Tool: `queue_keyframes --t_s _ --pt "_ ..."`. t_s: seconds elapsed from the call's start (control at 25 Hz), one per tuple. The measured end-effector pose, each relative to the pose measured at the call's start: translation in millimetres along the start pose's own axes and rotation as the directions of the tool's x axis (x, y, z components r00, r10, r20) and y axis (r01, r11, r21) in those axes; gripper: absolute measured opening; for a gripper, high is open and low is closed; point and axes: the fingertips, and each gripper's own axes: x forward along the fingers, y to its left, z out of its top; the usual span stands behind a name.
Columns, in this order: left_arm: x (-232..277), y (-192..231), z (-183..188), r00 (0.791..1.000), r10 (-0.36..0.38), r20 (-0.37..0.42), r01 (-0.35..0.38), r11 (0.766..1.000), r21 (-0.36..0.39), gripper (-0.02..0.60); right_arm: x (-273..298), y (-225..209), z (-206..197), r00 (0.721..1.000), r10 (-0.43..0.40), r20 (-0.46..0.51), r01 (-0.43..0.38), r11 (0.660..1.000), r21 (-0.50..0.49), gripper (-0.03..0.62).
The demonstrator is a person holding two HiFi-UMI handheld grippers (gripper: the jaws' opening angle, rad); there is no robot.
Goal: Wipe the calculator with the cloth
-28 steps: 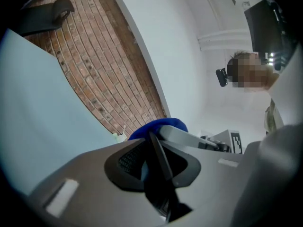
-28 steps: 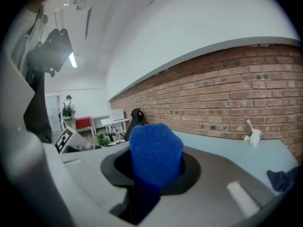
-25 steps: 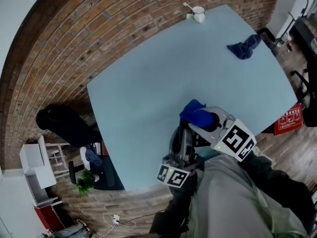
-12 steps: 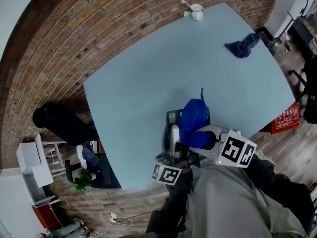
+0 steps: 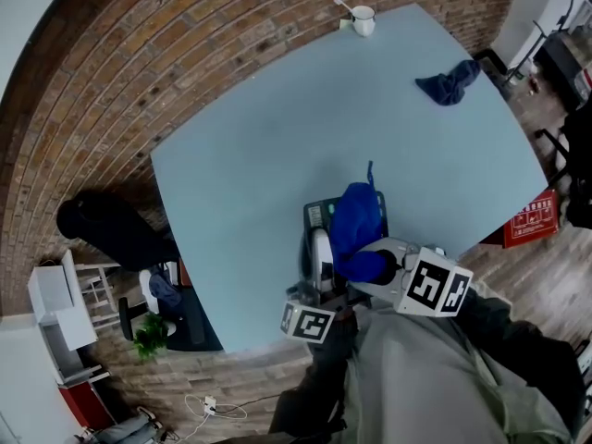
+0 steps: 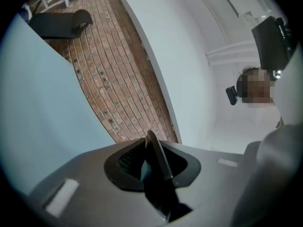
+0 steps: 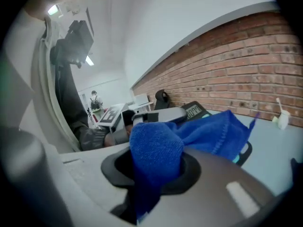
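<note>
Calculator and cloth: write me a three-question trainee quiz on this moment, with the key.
1. True or false: the right gripper is shut on the blue cloth.
2. What is clamped in the left gripper? A a sponge; B the calculator, by its edge; C nothing.
3. How many cloths show on or over the table in the head view?

Key: 1 true. 2 B. 3 two: the blue cloth draped on the calculator and a darker cloth near the far right corner.
</note>
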Motion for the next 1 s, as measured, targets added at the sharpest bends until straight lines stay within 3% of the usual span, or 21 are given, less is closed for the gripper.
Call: queue_keyframes --t_s 0.16,0.28,0.36,0.44,0.52,0.64,0.76,0.84,1.0 --pt "-6.2 5.7 10.7 1.000 -0.001 0.029 0.002 0.999 -0.037 0.057 -17.2 -11.7 -10.7 1.000 0.017 0.020 -0.019 0.997 0.073 0.091" --pt "-5.1 4.0 11.8 0.999 -0.020 0.025 0.021 0.999 -0.043 0.057 -40.4 -50.8 -6.2 0.989 -0.130 0.070 0.121 0.986 0.116 0.091" --pt "-3.7 0.7 6.7 0.999 -0.032 0.015 0.032 0.998 -0.057 0.057 -53.6 -80.2 3.9 0.957 -0.263 0.121 0.247 0.960 0.130 0.091" --pt "-2.8 -0.2 3.6 0.999 -0.030 0.014 0.031 0.998 -0.061 0.057 -57.7 -93.5 9.5 0.936 -0.323 0.143 0.304 0.942 0.139 0.092" --pt "-3.6 2.9 6.2 1.000 -0.016 0.018 0.017 0.999 -0.047 0.057 -50.6 -81.8 4.4 0.954 -0.278 0.115 0.262 0.956 0.134 0.092" --pt "-7.2 11.5 16.6 0.999 0.009 0.039 -0.008 1.000 -0.026 0.057 -30.9 -37.4 -11.8 0.994 -0.108 0.033 0.104 0.989 0.110 0.092" --pt "-7.9 16.0 21.3 0.998 0.009 0.062 -0.007 0.999 -0.032 0.057 -19.1 -7.5 -31.8 0.999 0.010 -0.049 -0.006 0.996 0.091 0.092" --pt "-8.8 23.4 19.1 0.998 0.020 0.053 -0.019 1.000 -0.021 0.057 -18.3 -7.8 -44.5 0.998 0.010 -0.063 -0.006 0.998 0.066 0.094" --pt "-18.9 60.1 8.1 0.995 0.103 0.004 -0.103 0.995 -0.013 0.057 -29.6 -47.0 -74.5 0.988 -0.145 -0.052 0.149 0.986 0.078 0.098"
